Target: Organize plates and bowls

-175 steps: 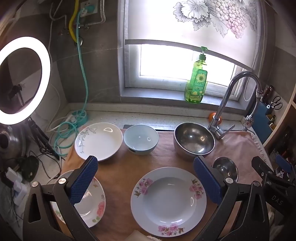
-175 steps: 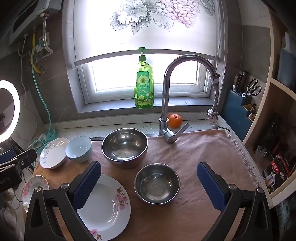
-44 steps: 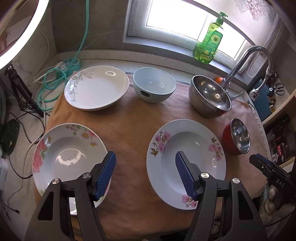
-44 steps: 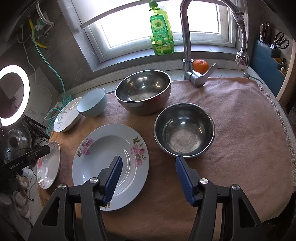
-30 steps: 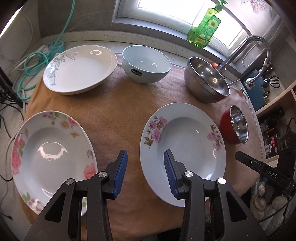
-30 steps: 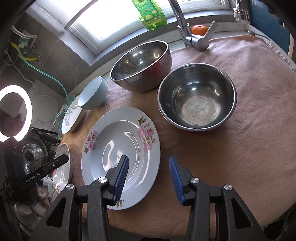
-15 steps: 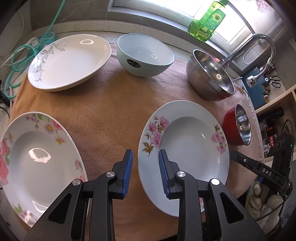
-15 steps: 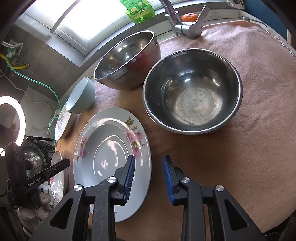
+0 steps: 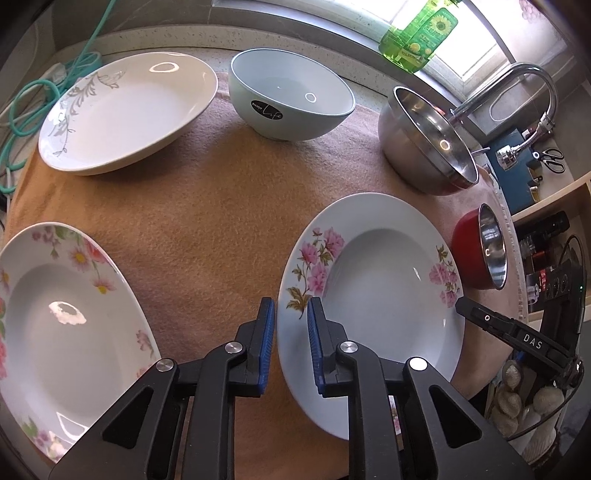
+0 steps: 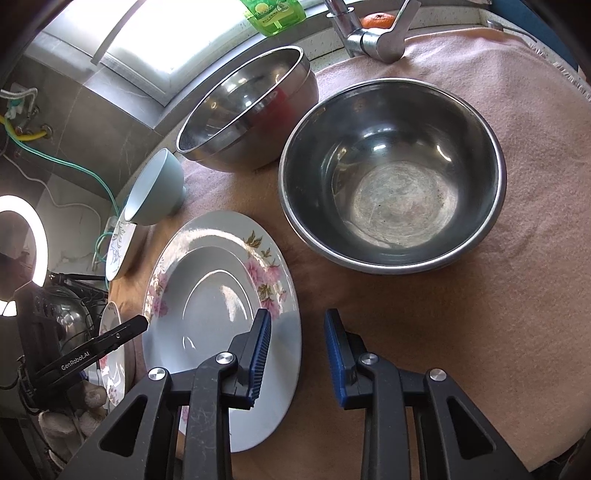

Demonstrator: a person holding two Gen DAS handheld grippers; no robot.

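Observation:
A pink-flowered plate (image 9: 388, 288) (image 10: 207, 295) lies mid-cloth. My left gripper (image 9: 290, 328) straddles its left rim, jaws closing, a gap still showing at the pads. My right gripper (image 10: 297, 343) stands open astride its right rim, one finger over the plate, the other over cloth. A second flowered plate (image 9: 55, 314) lies at the left. Behind are a white leaf-patterned plate (image 9: 125, 110), a light blue bowl (image 9: 291, 99) and a large steel bowl (image 9: 424, 147) (image 10: 247, 110). A smaller steel bowl (image 10: 391, 177), red outside, sits right of the plate.
A tan cloth (image 9: 207, 206) covers the counter. At the back stand a tap (image 10: 373, 37), a green soap bottle (image 9: 417, 37) and an orange (image 10: 376, 18). A green hose (image 9: 22, 99) and a ring light (image 10: 22, 243) are at the left, shelves (image 9: 546, 229) at the right.
Both grippers have sunk toward the middle flowered plate and narrowed their jaws. Each now has a rim of that plate between its fingers.

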